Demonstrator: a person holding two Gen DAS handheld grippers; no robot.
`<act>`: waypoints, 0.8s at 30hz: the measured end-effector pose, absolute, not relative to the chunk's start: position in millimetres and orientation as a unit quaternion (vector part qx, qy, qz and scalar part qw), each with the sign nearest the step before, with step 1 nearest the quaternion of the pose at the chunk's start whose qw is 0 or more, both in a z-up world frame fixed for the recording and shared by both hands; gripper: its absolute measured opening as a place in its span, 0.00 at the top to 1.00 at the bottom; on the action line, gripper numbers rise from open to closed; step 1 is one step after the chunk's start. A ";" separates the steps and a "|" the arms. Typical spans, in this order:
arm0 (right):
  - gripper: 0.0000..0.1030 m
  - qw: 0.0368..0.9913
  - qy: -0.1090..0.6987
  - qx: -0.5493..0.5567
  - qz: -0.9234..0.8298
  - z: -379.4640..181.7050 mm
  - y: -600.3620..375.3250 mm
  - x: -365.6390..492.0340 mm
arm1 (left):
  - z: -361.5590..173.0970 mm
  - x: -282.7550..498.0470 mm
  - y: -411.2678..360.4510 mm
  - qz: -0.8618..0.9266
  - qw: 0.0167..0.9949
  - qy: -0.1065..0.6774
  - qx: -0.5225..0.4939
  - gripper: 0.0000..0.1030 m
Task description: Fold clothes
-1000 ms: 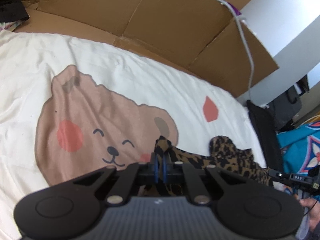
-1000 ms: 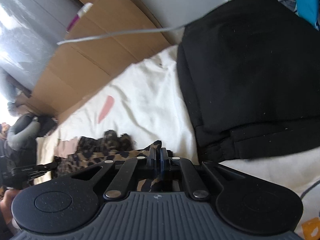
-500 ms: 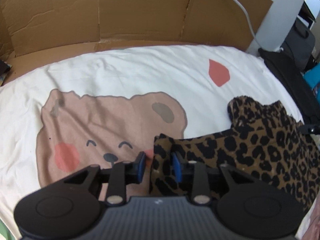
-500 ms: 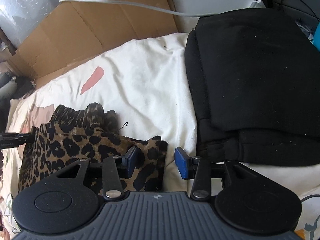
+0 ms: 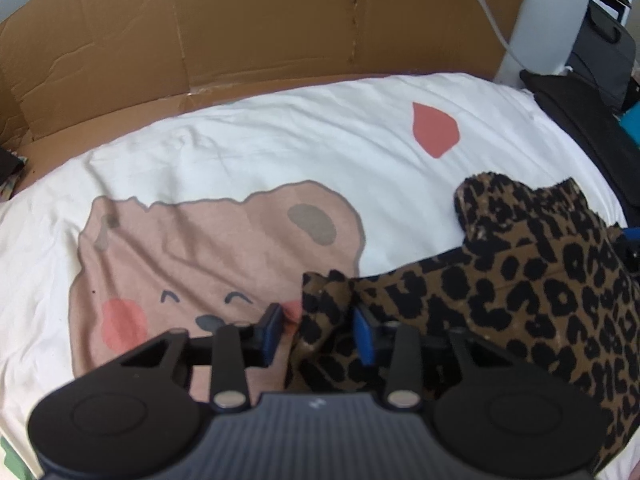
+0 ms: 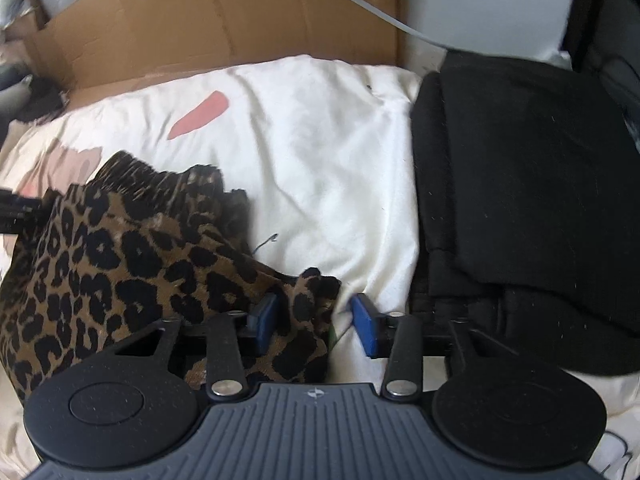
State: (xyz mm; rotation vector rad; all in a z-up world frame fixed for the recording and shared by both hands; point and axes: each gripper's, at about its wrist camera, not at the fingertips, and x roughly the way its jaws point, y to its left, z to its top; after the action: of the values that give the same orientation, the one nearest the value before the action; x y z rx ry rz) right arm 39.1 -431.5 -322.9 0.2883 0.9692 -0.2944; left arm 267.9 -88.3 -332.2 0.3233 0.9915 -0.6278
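Soft daylight; the white sheet (image 5: 280, 152) glares slightly, edges bend fisheye-style, and both views look a little blurred.

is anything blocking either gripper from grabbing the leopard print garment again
Nothing visible does. The left gripper is open with a corner of the leopard print garment already lying between its fingers, and the right gripper is open around the opposite corner. The folded black garment lies off to the side on the bedsheet, apart.

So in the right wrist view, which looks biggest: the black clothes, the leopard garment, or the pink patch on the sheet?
1. Black clothes, though the leopard garment is close.
2. Leopard garment; it lies nearer the camera, so this ranking is unsure.
3. Pink patch, clearly smallest.
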 end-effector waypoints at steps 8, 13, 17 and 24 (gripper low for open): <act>0.93 0.873 0.435 0.157 -0.153 -309.9 -434.7 24.0 | -325.6 265.0 -78.1 -0.307 0.824 0.463 0.114 0.91; 0.94 0.883 0.409 0.155 -0.170 -293.2 -429.7 5.2 | -309.2 253.0 -62.1 -0.309 0.836 0.443 0.096 0.92; 0.94 0.891 0.393 0.139 -0.178 -280.3 -422.1 -5.9 | -298.0 243.8 -51.4 -0.308 0.843 0.431 0.089 0.92; 0.94 0.901 0.369 0.133 -0.184 -262.9 -416.0 -13.1 | -277.2 235.6 -39.6 -0.309 0.852 0.417 0.068 0.92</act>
State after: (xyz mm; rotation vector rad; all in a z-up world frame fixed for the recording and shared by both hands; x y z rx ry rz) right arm -13.1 -416.0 -262.9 0.2742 0.7642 -0.3799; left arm 235.6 -39.6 -277.2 0.1437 0.8770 -0.6503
